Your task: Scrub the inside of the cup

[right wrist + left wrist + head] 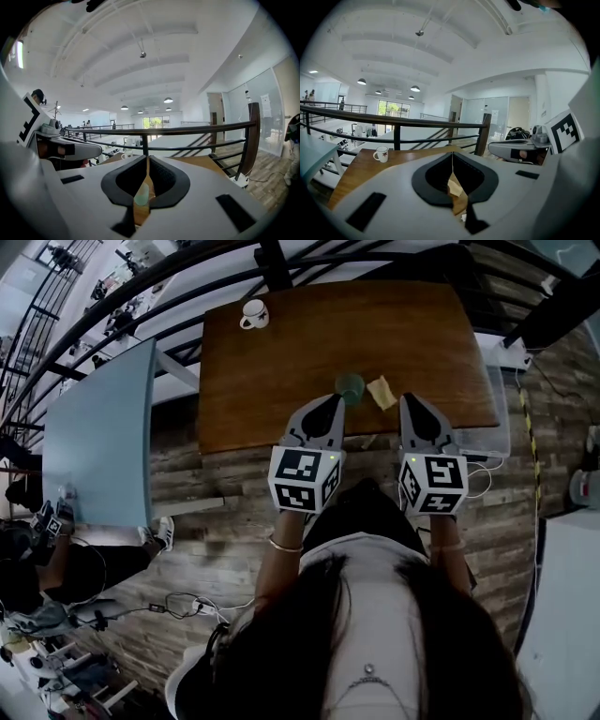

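Observation:
A green cup [351,387] stands near the front edge of the brown wooden table [281,371], and a yellowish sponge [382,392] lies just to its right. My left gripper [335,401] is shut and empty, its tip just short of the cup on the near side. My right gripper [410,401] is also shut and empty, a little to the right of the sponge. In the left gripper view the sponge [453,185] shows through the slit below the closed jaws. In the right gripper view the cup [142,194] shows the same way.
A white mug [253,313] sits at the table's far left corner, and appears as the mug [381,153] in the left gripper view. A dark railing [393,123] runs behind the table. A pale blue table [98,437] stands to the left. The floor is wood planks.

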Tool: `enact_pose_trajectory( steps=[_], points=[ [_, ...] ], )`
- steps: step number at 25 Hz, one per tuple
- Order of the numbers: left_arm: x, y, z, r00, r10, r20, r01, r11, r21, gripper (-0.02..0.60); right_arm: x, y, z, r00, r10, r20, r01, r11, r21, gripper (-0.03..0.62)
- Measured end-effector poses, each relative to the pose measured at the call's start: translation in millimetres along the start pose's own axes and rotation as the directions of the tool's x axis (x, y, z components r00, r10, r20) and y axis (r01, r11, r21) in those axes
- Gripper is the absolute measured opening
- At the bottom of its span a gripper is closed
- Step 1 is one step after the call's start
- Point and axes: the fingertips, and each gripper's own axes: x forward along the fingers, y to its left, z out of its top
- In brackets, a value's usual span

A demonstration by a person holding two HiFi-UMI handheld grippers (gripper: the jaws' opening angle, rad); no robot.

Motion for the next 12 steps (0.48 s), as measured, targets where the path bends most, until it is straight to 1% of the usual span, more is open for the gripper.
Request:
enact_pose_trajectory(
  steps=[3,12],
  points=[
    [12,3,-7,1.000,0.003,-0.005,-0.003,1.000,-0.019,0.008,10,-7,-8,0.999,0.021,-0.035,-0.021,1.000,-0.008,0.035],
    [42,21,-34,0.997,0.063,-0.032,-0.064,0.997,-0.040,0.009,46,-35,-36,0.989,0.081,-0.123,-0.085,0.996,-0.022,0.038]
  ],
)
